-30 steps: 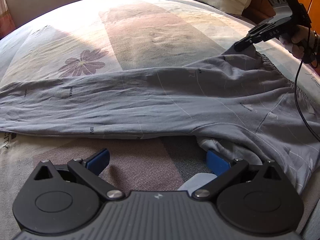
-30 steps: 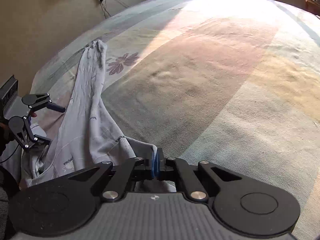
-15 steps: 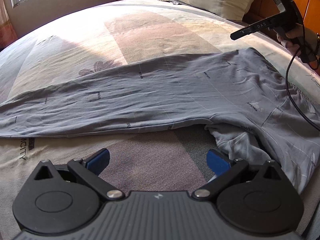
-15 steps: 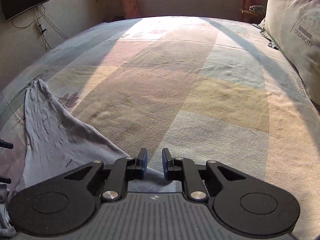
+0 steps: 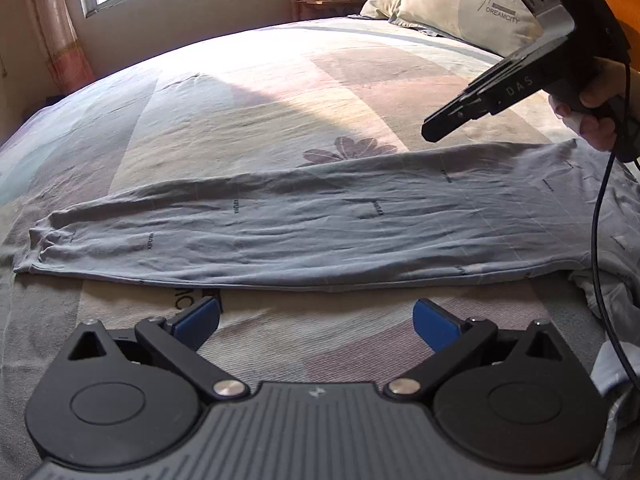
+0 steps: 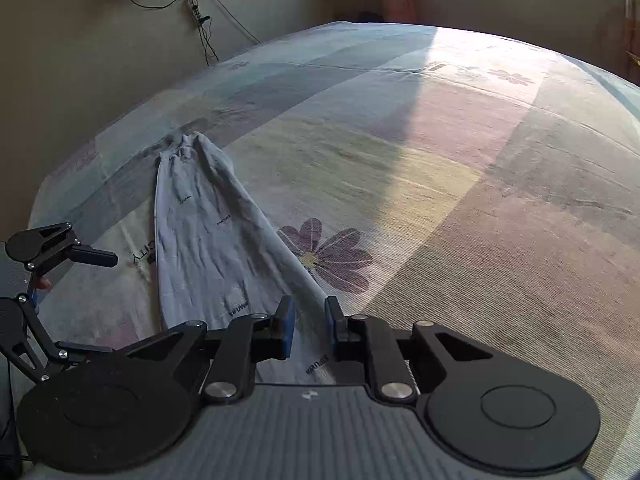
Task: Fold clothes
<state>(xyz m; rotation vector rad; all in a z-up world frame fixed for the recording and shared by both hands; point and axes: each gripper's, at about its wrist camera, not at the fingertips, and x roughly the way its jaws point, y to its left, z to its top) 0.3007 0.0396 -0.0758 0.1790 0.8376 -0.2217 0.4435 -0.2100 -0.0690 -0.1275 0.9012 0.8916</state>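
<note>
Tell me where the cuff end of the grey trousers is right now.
In the left wrist view the grey trousers lie stretched across the bedspread, cuff end at far left, beyond the open left hand-held gripper and left of the flower print.

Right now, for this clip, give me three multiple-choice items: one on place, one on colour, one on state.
1. The grey garment lies:
A. on the bed
B. on the floor
C. on a chair

2. The left gripper has pads coloured:
A. red
B. blue
C. white

3. The right gripper is:
A. shut on the garment
B. shut on a pillow
C. open, holding nothing

Answers: 1 A, the garment stretches flat across the bedspread. 2 B, both pads show blue. 3 C, a gap separates its pads, with cloth only lying below.
</note>
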